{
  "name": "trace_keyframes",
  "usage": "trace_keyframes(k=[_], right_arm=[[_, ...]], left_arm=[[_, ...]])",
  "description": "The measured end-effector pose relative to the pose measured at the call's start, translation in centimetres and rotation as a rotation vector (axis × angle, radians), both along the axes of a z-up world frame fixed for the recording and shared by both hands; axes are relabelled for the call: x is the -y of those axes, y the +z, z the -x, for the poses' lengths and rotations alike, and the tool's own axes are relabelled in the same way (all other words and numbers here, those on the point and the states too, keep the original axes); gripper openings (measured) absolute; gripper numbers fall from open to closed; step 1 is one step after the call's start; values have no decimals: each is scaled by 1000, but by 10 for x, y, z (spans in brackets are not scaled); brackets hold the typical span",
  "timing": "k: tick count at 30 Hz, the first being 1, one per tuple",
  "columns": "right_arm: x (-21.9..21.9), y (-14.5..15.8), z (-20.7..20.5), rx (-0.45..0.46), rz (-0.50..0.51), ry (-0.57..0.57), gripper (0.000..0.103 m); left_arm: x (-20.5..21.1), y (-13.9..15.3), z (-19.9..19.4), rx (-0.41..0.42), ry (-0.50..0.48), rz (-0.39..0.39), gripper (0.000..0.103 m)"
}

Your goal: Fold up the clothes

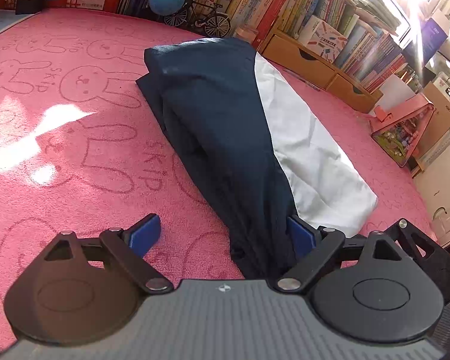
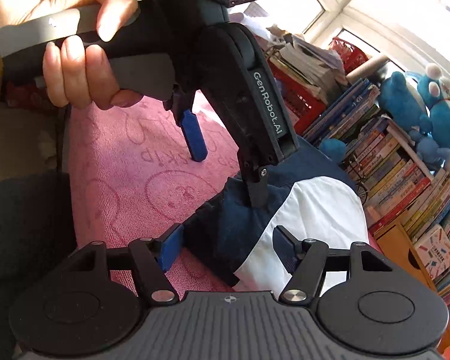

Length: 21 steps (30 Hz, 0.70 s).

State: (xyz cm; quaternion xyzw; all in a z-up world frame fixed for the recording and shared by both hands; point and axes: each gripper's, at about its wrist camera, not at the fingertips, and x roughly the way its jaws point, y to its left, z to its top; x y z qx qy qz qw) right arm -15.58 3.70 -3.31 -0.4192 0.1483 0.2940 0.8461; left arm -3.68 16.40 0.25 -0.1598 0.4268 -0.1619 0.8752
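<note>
On pink mat, navy-white garment lies in long narrow fold. Left gripper and right gripper both gape wide at its near end, holding nothing. Likely cross-fold next: needs pinch on this end.

Folded garment lying lengthwise on the bunny-print mat, model bicycle behind its far end, bookshelves behind and to the right, left gripper at its near end

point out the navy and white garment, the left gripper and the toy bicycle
navy and white garment (image 1: 225, 114): left wrist view, on its navy panel
left gripper (image 2: 225, 168): right wrist view, between its open fingertips
toy bicycle (image 1: 199, 16): left wrist view, on its frame
</note>
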Motion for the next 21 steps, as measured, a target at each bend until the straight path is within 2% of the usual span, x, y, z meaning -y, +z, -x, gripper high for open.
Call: trace_keyframes(k=[1, 2, 3, 5, 6, 9, 11, 13, 16, 20, 21], right_arm=[[-3, -2, 2, 16, 26, 18, 64], [-3, -1, 3, 25, 32, 25, 49], [0, 2, 2, 20, 4, 12, 28], [5, 10, 1, 11, -53, -13, 19], [8, 14, 0, 6, -81, -26, 14], [16, 26, -2, -8, -166, -65, 10], [22, 33, -4, -17, -222, -91, 9], [29, 41, -4, -21, -262, -111, 9], [36, 46, -4, -33, -295, -127, 8], [39, 43, -4, -123, -334, -101, 9], [40, 42, -4, -149, -346, -96, 9]], left_arm=[[0, 0, 1, 3, 2, 3, 91], [-1, 0, 1, 1, 4, 11, 91], [-2, 0, 1, -5, 8, 26, 91], [-7, 0, 1, -21, 11, 74, 90], [-11, -1, 1, -36, 4, 133, 90], [-25, -10, -1, -104, -31, 365, 90], [-30, -17, -3, -133, -44, 477, 90], [-30, -21, -7, -147, -48, 553, 90], [-24, -24, -13, -156, -50, 602, 91], [-7, -26, -25, -156, -29, 584, 92], [-2, -27, -27, -152, -14, 562, 82]])
